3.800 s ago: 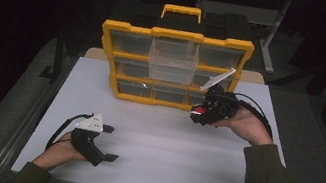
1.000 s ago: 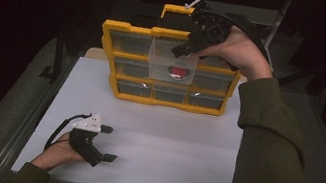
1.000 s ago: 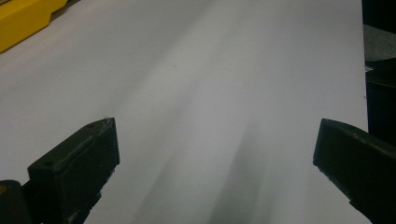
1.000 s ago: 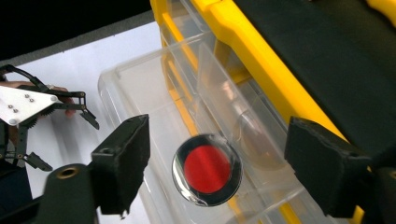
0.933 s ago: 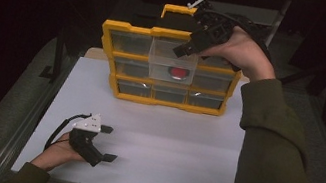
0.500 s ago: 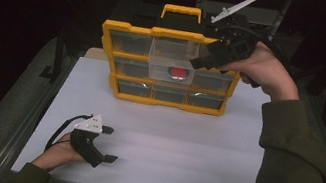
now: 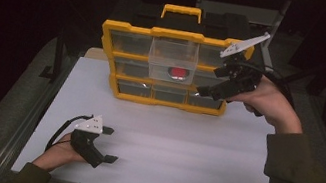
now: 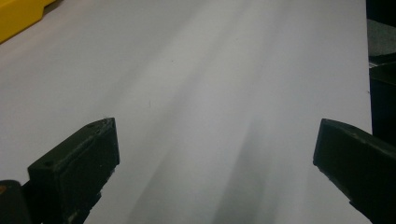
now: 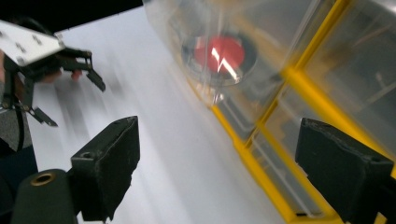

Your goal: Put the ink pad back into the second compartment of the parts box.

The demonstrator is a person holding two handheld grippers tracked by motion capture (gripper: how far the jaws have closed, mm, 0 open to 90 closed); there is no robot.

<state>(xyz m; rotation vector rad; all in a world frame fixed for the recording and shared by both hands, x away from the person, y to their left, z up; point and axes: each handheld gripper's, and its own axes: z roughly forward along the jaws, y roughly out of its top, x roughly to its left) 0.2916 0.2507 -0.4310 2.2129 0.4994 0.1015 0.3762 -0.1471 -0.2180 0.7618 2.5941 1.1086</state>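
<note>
A yellow organizer [image 7: 109, 41] with clear drawers stands at the back of the white table [image 7: 182, 145]. Its top middle drawer [image 7: 177, 58] is pulled out, and a red round thing [image 7: 178, 72] lies inside it. The drawer [image 9: 177, 23] and the red thing [image 9: 219, 52] also appear blurred in the right gripper view. My right gripper [image 7: 209, 83] hovers just right of that drawer, in front of the organizer's right side, open and empty [image 9: 215, 158]. My left gripper [image 7: 110, 144] rests low at the table's front left, open with nothing between its jaws [image 8: 215, 154].
The organizer has a yellow carry handle [image 7: 182, 11] on top. A corner of the organizer [image 8: 18, 11] shows at the top left of the left gripper view. The left gripper [image 9: 51, 70] shows far off in the right gripper view. Bare white tabletop lies between the two grippers.
My right gripper rose from the table to the open drawer, where the red thing appeared, then drew back right and down. The left gripper has stayed still.
</note>
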